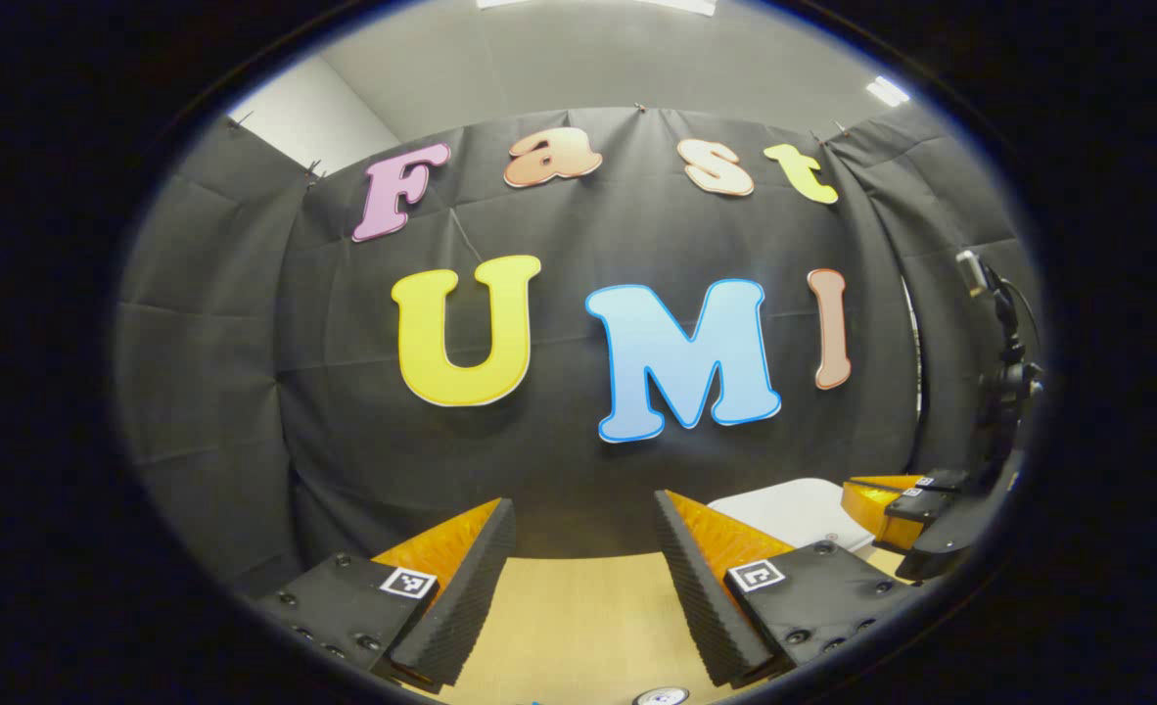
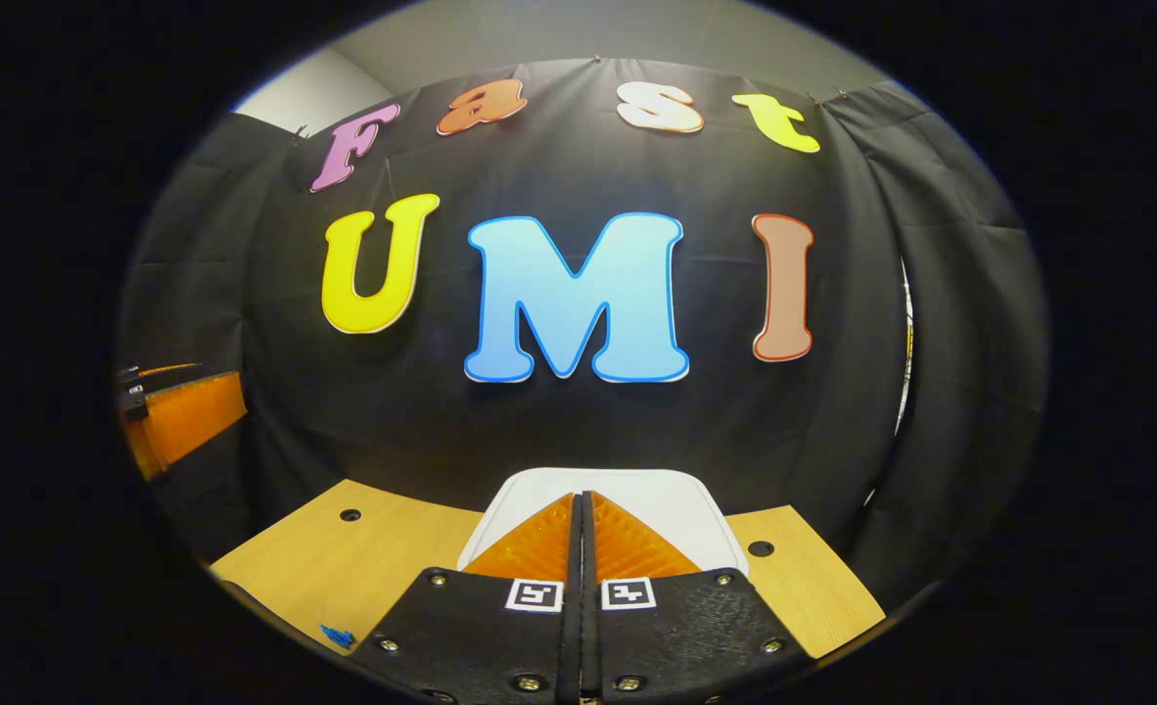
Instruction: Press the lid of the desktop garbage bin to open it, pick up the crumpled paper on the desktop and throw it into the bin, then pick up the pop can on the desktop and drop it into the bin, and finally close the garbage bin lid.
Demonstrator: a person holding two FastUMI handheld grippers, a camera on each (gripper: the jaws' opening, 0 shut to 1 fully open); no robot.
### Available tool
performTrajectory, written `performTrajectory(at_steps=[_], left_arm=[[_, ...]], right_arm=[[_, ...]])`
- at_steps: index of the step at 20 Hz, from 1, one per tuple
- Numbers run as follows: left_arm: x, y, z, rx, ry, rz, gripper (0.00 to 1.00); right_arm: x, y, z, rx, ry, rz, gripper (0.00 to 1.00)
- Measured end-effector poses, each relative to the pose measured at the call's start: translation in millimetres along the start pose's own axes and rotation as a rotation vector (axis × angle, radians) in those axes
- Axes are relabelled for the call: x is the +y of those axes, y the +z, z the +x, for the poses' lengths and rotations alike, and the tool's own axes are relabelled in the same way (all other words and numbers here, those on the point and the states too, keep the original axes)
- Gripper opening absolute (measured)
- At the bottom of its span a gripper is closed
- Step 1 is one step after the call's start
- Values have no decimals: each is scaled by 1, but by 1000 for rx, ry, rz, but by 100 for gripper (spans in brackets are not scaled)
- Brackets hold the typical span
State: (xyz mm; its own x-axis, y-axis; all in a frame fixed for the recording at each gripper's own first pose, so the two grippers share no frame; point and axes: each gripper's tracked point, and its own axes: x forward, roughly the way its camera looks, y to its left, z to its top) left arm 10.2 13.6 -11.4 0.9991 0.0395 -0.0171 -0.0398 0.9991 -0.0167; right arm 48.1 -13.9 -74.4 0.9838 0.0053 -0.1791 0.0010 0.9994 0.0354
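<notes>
White garbage bin lid [image 2: 676,509] lies closed beneath the clenched, empty right gripper [image 2: 580,548], left gripper [image 1: 583,578] spread wide over the desktop [image 1: 569,607]; apparently every step remains.

Black cloth wall [image 2: 578,431], wooden table [image 2: 344,558], ceiling light [image 1: 887,91]

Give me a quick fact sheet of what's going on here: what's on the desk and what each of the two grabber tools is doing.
Desk: light wooden desktop against the booth's black cloth wall
Bin: white garbage bin, lid looks closed
Left gripper: open, nothing between its fingers, over bare desk
Right gripper: fingers closed together, holding nothing, pointed at the bin lid
Likely next: pressing the lid
</notes>
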Motion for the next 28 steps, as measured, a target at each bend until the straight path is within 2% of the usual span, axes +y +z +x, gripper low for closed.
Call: performTrajectory(at_steps=[6, 9, 12, 13, 14, 18, 21, 28], left_arm=[[5, -5, 3, 13, 10, -3, 95], [6, -8, 5, 19, 14, -2, 91], [6, -10, 7, 27, 15, -5, 90], [5, -11, 7, 28, 14, -7, 95], [4, -11, 8, 28, 13, -9, 90], [3, -11, 7, 27, 11, -12, 90], [2, -12, 7, 29, 9, -20, 90], [9, -12, 3, 26, 21, -25, 92]], right_arm=[[-5, -36, 12, 89, -16, 22, 0], [-6, -54, 13, 127, -16, 43, 0], [-5, -53, 16, 121, -13, 50, 0], [-5, -54, 16, 124, -12, 50, 0], [-5, -55, 17, 127, -9, 56, 0], [-6, -59, 17, 130, 4, 129, 0], [-5, -60, 17, 127, 6, 106, 1], [-7, -36, 7, 90, -1, 126, 0]])
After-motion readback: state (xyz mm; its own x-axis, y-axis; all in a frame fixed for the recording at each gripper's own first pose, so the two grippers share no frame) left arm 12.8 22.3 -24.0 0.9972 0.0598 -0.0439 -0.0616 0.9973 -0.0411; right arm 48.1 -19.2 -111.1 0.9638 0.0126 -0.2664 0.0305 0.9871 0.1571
